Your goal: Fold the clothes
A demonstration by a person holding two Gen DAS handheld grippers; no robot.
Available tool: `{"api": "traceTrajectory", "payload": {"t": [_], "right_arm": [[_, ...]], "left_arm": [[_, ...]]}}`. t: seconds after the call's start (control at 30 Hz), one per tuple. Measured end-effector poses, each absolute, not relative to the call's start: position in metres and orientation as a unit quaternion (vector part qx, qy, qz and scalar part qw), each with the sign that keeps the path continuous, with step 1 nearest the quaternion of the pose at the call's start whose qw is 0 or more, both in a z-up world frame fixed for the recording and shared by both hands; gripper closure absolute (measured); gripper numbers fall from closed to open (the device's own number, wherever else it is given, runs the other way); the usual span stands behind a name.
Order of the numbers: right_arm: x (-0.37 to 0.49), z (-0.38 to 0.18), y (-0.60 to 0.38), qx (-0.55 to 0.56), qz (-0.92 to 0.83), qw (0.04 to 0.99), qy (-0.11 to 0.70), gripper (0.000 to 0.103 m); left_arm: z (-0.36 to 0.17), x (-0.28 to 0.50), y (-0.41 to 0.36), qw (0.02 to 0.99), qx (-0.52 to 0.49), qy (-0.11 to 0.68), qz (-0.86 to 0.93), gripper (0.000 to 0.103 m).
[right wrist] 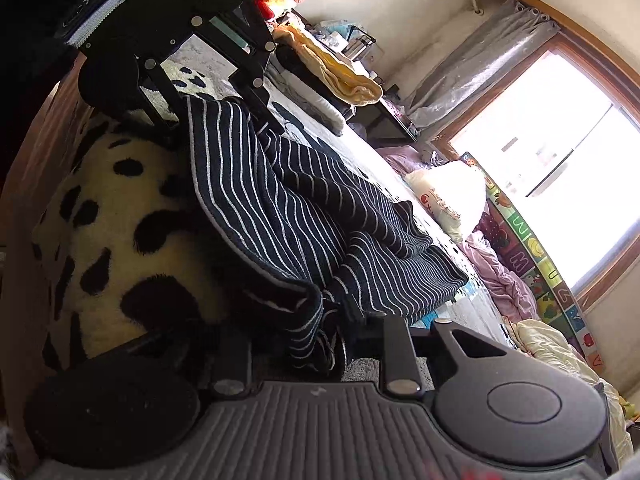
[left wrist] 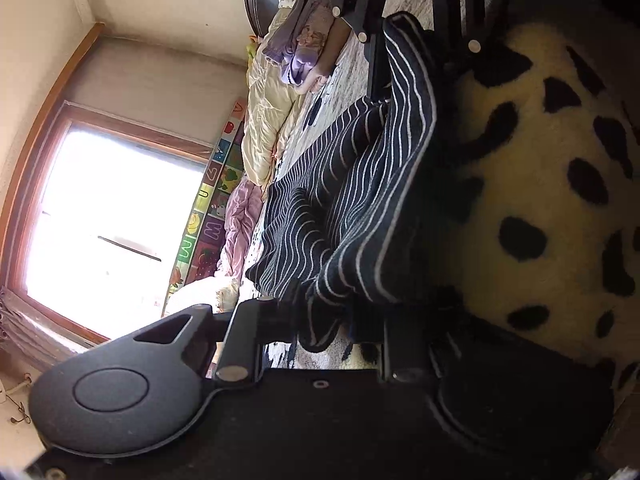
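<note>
A dark navy garment with thin white stripes (left wrist: 360,184) (right wrist: 280,200) hangs stretched between both grippers above the bed, its far part lying bunched on the bed surface. My left gripper (left wrist: 320,312) is shut on one edge of it, the cloth bunched between the fingers. My right gripper (right wrist: 324,332) is shut on the opposite edge. Each gripper shows in the other's view: the right gripper (left wrist: 384,36) at the top of the left wrist view and the left gripper (right wrist: 216,92) at the top of the right wrist view, both pinching the striped cloth.
A cream fleece blanket with black spots (left wrist: 540,160) (right wrist: 108,208) lies under the garment. Purple clothes (left wrist: 296,56), a cream quilt (left wrist: 264,128) and pink bedding (right wrist: 500,272) sit along the bed's far side by an alphabet mat (left wrist: 208,208) and a bright window (right wrist: 560,160).
</note>
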State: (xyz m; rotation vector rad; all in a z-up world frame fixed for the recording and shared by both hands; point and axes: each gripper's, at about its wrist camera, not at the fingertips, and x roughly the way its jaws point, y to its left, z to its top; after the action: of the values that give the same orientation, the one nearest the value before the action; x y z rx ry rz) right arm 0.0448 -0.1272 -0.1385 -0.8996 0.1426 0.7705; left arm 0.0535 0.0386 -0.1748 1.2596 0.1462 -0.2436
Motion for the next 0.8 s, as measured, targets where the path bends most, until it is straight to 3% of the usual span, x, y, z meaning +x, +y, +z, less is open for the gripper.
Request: {"api": "traceTrajectory", "payload": {"t": [0.5, 0.8], "right_arm": [[-0.019, -0.082, -0.157, -0.407, 0.440, 0.789, 0.138, 0.089], [0.008, -0.035, -0.166, -0.394, 0.427, 0.806, 0.114, 0.090]], "left_arm": [[-0.136, -0.014, 0.033, 0.828, 0.521, 0.132, -0.161, 0.089], [-0.089, 0.008, 0.040, 0.864, 0.432, 0.158, -0.204, 0.088]]}}
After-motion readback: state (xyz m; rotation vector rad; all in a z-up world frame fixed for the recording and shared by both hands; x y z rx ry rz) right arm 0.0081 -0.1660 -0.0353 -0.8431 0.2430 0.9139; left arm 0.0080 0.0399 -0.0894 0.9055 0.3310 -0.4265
